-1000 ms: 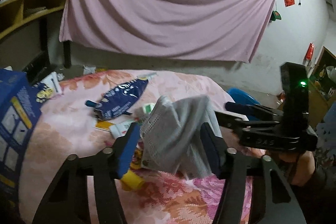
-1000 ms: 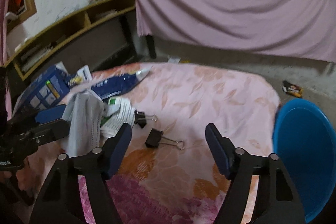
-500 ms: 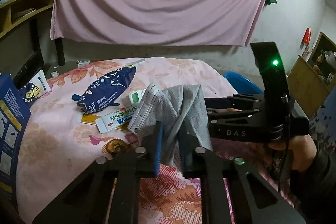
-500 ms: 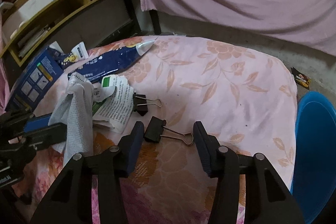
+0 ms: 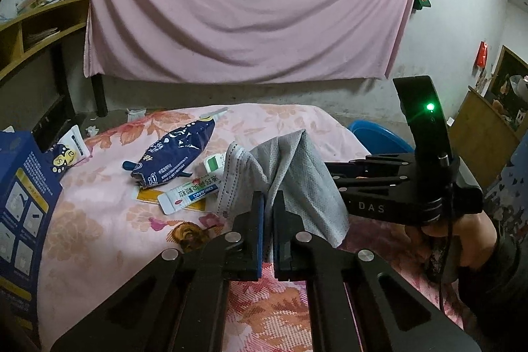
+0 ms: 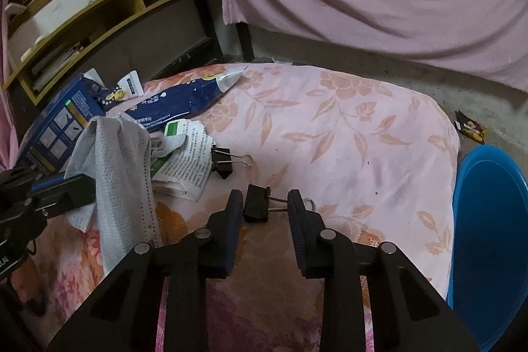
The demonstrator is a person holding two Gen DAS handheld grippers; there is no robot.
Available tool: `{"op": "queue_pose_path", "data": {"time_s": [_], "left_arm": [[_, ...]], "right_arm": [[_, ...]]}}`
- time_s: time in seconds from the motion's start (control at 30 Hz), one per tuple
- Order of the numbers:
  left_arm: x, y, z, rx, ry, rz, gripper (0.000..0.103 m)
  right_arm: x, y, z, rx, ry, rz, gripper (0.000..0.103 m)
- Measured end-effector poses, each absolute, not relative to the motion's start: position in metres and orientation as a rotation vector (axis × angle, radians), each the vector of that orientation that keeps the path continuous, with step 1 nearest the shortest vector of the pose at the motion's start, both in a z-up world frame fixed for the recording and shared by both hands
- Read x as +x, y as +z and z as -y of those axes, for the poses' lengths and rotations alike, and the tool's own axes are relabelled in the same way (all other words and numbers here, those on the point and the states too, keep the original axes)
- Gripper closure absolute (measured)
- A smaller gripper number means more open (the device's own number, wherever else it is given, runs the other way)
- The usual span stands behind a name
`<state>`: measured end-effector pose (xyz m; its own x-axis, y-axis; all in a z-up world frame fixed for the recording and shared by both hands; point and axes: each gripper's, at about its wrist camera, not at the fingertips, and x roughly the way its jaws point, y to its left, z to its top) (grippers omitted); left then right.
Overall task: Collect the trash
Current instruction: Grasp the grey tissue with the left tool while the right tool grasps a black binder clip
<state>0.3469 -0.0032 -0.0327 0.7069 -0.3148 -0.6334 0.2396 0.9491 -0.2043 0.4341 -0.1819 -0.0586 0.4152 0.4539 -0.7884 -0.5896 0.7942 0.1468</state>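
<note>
Trash lies scattered on the floral bed (image 6: 330, 127), so the left claw (image 5: 268, 203) is clamped on the grey face mask (image 5: 297, 173), lifting it clear, while the right claw (image 6: 265, 206), just closing, straddles a black binder clip (image 6: 255, 203), left pad touching it.

Black tongs (image 5: 268, 203), blue pads, silver screws.
</note>
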Motion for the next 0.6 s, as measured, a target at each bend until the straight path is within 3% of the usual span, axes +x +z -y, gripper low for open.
{"op": "queue_pose_path", "data": {"time_s": [0.17, 0.23, 0.27, 0.5, 0.57, 0.6], "left_arm": [[0.346, -0.032, 0.001, -0.118, -0.289, -0.727, 0.101], [0.349, -0.034, -0.001, -0.128, -0.277, -0.741, 0.101], [0.351, -0.036, -0.003, -0.135, -0.270, -0.748, 0.101], [0.355, -0.040, -0.007, -0.168, -0.263, -0.760, 0.101], [0.355, -0.040, -0.007, -0.168, -0.263, -0.762, 0.101], [0.355, -0.040, -0.008, -0.168, -0.262, -0.761, 0.101]], "right_arm": [[0.430, -0.058, 0.180, -0.197, 0.651, -0.925, 0.077], [0.432, -0.058, 0.183, -0.190, 0.634, -0.924, 0.049], [0.433, -0.058, 0.185, -0.177, 0.631, -0.925, 0.044], [0.447, -0.067, 0.183, -0.171, 0.632, -0.985, 0.043], [0.449, -0.069, 0.179, -0.193, 0.631, -0.991, 0.049], [0.449, -0.069, 0.178, -0.198, 0.631, -0.992, 0.058]]}}
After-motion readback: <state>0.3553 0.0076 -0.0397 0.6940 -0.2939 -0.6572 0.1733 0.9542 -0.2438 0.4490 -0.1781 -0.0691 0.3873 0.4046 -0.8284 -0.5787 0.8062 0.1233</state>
